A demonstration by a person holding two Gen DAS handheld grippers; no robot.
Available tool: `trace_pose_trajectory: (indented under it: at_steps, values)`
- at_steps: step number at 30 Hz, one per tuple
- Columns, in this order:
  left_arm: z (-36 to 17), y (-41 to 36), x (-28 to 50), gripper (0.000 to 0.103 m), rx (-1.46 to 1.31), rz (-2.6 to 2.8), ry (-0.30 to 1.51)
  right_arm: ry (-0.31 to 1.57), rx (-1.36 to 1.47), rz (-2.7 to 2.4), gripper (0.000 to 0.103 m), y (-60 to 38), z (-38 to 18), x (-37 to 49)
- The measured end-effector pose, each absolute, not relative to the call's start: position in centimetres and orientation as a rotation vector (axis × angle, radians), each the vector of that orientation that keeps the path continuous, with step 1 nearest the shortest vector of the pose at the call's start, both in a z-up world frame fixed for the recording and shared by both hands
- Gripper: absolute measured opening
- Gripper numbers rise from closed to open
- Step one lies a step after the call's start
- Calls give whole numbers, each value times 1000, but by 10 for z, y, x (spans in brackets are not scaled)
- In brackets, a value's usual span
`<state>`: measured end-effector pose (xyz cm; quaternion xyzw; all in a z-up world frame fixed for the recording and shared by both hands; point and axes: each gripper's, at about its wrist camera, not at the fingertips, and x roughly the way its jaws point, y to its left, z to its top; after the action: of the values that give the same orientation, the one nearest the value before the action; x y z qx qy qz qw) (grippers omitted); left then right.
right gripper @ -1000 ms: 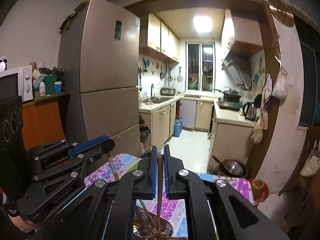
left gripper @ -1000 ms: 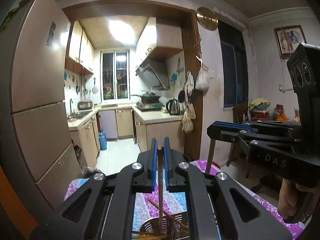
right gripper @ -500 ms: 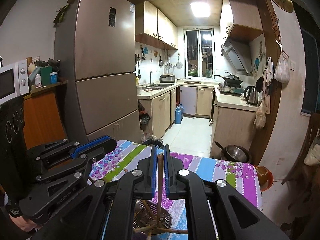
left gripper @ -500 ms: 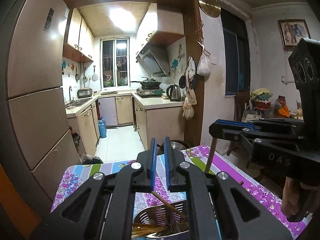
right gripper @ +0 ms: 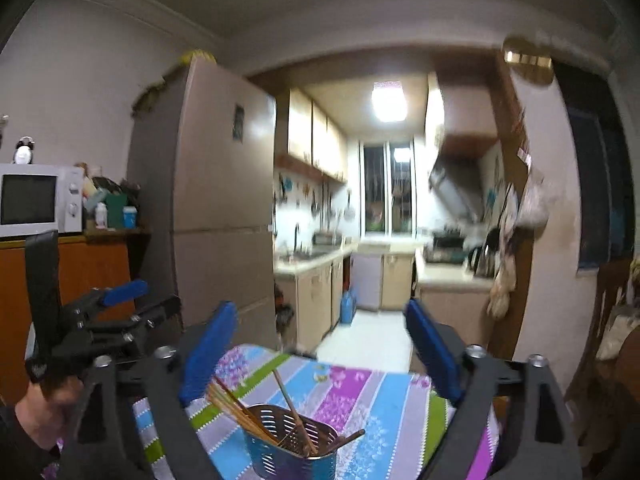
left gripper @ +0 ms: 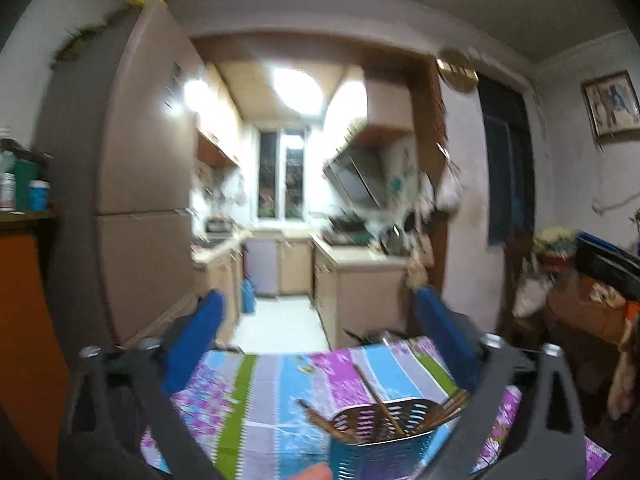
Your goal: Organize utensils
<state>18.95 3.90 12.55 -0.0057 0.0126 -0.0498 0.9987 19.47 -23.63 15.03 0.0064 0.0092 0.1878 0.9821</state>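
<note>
Both grippers, left gripper (left gripper: 318,328) & right gripper (right gripper: 316,340), wide open, empty; chopsticks (right gripper: 234,406) in perforated holder (right gripper: 290,450) lower-centre; release step looks done, next: fetch remaining utensils, if any.

My blue perforated utensil holder (right gripper: 290,446) stands upright on the striped floral tablecloth (right gripper: 360,396), near its front edge, wooden chopsticks (right gripper: 234,406) leaning out at angles.

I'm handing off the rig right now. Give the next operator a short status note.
Left gripper: open, holding nothing, above the table.
Right gripper: open, holding nothing, also above the table.
Holder: upright on the striped cloth, chopsticks leaning inside it.
Done: the chopsticks in view are all in the holder.
Left: no loose utensils visible on the table; check outside these views before stopping.
</note>
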Motion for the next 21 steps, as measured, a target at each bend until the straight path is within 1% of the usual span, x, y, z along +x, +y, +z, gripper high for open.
trace_pose_trajectory:
  at_steps: [4,7,11,13,18,21]
  values:
    - [126,55,138,98,-11,-44,-46,-57,13,397,99,-234,139,132]
    - [121,59,110,98,0,-31,-49,-42,38,429,99,-230,123,101]
    - [101,66,78,98,-28,-61,13,12,101,465,99,-224,97,72]
    - [86,68,67,98,-42,-55,76,51,111,454,99,-219,83,63]
    - [50,71,58,98,-83,-102,217,182,150,447,99,-211,40,46]
    - [31,63,55,98,-40,-28,288,233,141,405,99,-208,17,34]
